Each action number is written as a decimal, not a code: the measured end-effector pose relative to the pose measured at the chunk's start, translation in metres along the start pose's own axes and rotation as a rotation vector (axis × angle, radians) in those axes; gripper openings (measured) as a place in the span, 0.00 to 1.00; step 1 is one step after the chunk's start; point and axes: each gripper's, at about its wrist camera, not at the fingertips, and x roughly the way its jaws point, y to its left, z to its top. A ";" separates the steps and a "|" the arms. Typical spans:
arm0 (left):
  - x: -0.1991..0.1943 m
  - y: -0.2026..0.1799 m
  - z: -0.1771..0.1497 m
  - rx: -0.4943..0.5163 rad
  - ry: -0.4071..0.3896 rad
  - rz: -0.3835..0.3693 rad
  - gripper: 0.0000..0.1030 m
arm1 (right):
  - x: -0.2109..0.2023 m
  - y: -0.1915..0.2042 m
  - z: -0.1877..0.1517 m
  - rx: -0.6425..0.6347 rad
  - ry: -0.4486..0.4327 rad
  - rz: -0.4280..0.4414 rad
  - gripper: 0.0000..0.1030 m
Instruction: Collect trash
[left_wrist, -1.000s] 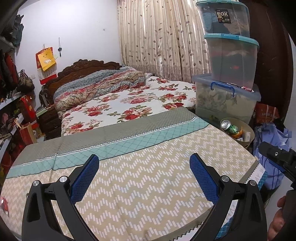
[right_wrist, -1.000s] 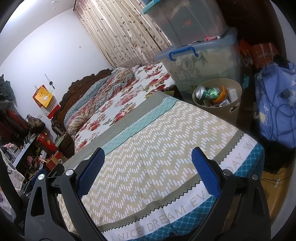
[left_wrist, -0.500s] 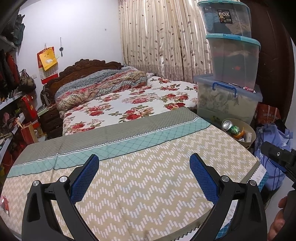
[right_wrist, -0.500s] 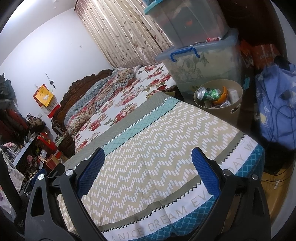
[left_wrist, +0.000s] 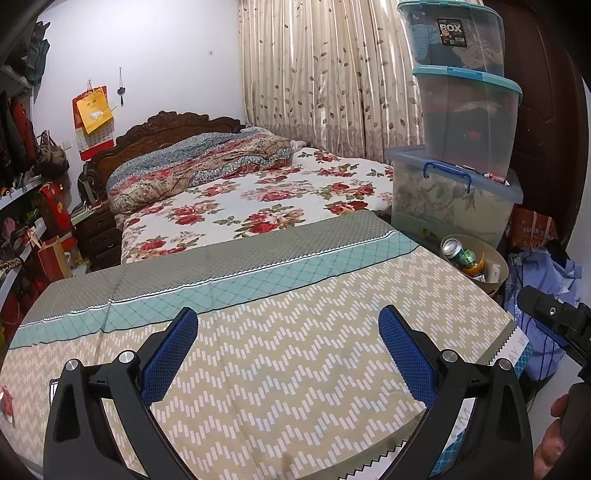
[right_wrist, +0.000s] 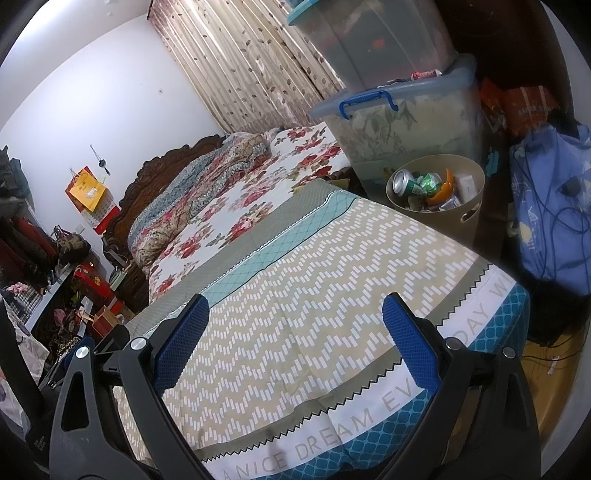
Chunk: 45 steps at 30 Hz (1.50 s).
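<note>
A tan waste bin (left_wrist: 496, 275) (right_wrist: 469, 206) stands on the floor at the far right corner of the cloth-covered table (left_wrist: 280, 332) (right_wrist: 332, 266). It holds a green drink can (left_wrist: 456, 253) (right_wrist: 408, 183), orange peel (right_wrist: 441, 190) and white wrappers. My left gripper (left_wrist: 288, 339) is open and empty above the zigzag cloth. My right gripper (right_wrist: 295, 332) is open and empty above the table's near edge. A small red scrap (left_wrist: 5, 400) lies at the table's left edge in the left wrist view.
Three stacked plastic storage boxes (left_wrist: 458, 155) (right_wrist: 399, 110) stand behind the bin. A floral bed (left_wrist: 258, 199) lies beyond the table. A blue bag (right_wrist: 550, 206) with cables sits right of the bin. Shelves with bags (left_wrist: 26, 206) line the left wall.
The left wrist view has drifted slightly, so the bin and boxes sit a little further right. Both grippers stay open and empty.
</note>
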 end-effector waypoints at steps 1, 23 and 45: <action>0.000 0.000 0.000 0.000 0.000 0.000 0.92 | 0.000 0.000 0.000 0.000 0.000 0.000 0.91; 0.001 -0.003 -0.003 0.020 0.007 0.014 0.92 | 0.003 -0.001 -0.001 0.001 0.004 -0.001 0.91; 0.001 -0.008 -0.005 0.035 0.003 -0.006 0.92 | 0.003 0.000 -0.001 0.001 0.005 -0.002 0.91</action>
